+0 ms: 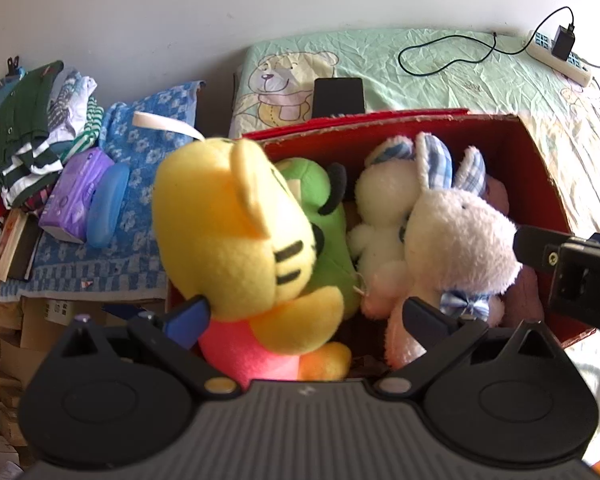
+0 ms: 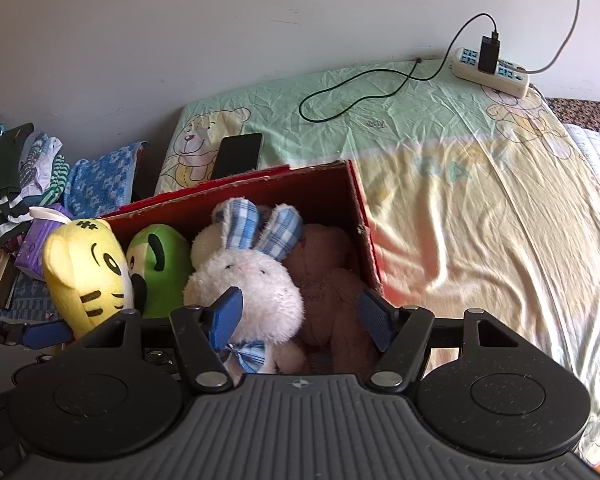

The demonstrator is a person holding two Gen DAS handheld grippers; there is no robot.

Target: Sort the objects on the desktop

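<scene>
A red cardboard box (image 1: 540, 168) (image 2: 332, 196) on the bed holds several plush toys. A yellow tiger (image 1: 236, 232) (image 2: 88, 276) leans at its left end, beside a green plush (image 1: 324, 216) (image 2: 160, 268). My left gripper (image 1: 306, 318) is open around the tiger's body: the left pad touches it and the right finger stands apart. A white bunny (image 1: 460, 240) (image 2: 252, 276) with blue checked ears sits in the middle, with a pink plush (image 2: 332, 280) to its right. My right gripper (image 2: 300, 318) is open over both, its left pad against the bunny's head.
A black phone (image 2: 238, 154) lies behind the box on the bear-print sheet (image 2: 460, 208). A power strip (image 2: 492, 68) with charger and cable sits far right. A blue towel (image 1: 148, 152), folded clothes (image 1: 32, 132) and a purple pack (image 1: 76, 196) crowd the left.
</scene>
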